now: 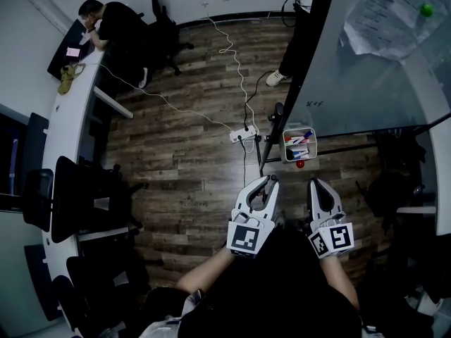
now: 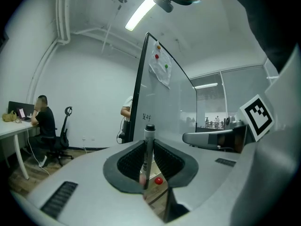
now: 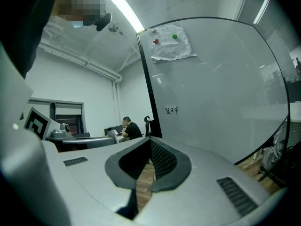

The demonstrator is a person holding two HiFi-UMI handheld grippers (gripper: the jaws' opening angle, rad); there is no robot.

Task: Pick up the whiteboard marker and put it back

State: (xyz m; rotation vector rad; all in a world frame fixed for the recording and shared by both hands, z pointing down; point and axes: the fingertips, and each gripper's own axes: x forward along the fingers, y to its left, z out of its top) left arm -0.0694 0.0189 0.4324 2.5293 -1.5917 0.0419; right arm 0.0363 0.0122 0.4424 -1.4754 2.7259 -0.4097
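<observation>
While the left gripper point(image 2: 149, 144) clamps the slim grey, black-capped whiteboard marker point(image 2: 149, 155) upright at mid-frame and the right gripper point(image 3: 149, 142) sits closed and empty, the return step seems in hand, next calling for a lowering into the white marker tray point(image 1: 314, 145), right of centre in the head view.

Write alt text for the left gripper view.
The left gripper is shut on a whiteboard marker, held upright with its black cap on top. Behind stands a whiteboard; at far left a person sits at a desk.

Pale grey left tongs point(image 1: 269, 182) and right tongs point(image 1: 315, 184), black ribbed pads point(image 2: 131, 161), square-marker cubes point(image 1: 248, 236), dark top point(image 1: 282, 287).
</observation>
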